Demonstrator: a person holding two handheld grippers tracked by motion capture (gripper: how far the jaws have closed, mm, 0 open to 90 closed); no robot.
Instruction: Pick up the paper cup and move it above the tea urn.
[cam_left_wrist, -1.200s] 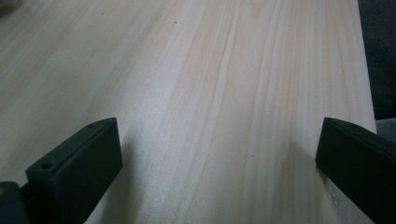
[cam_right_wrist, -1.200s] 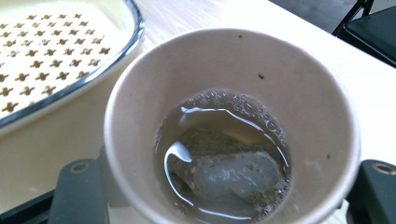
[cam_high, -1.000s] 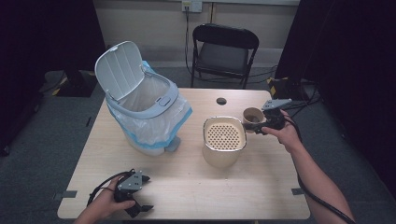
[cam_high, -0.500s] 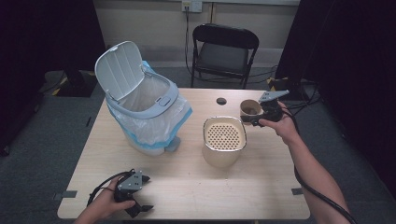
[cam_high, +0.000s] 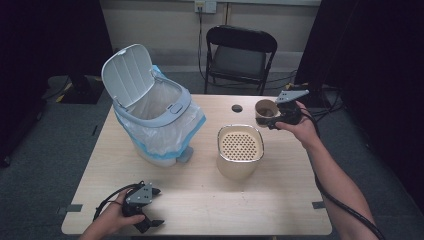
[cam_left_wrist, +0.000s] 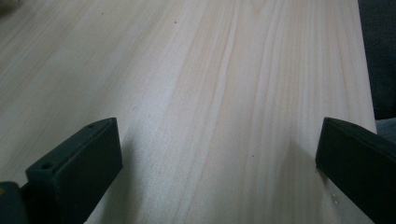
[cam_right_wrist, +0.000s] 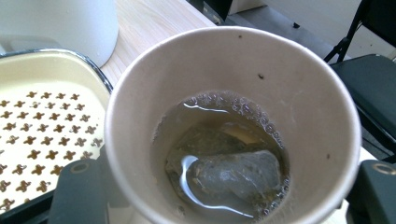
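The pale wooden surface (cam_high: 210, 200) lies bare at six o'clock. The white lidded bin lined with a plastic bag (cam_high: 150, 120) blocks ten o'clock; the cream perforated-top container (cam_high: 240, 150) blocks the centre.

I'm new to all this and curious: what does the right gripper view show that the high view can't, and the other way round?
Right gripper view alone: tea in the paper cup with a soaked tea bag, bubbles along the liquid's edge.

High view alone: the lined trash bin with its lid up, the folding chair, and the left gripper resting open near the table edge.

Both: the cup clamped by the right gripper, beside the perforated strainer container.
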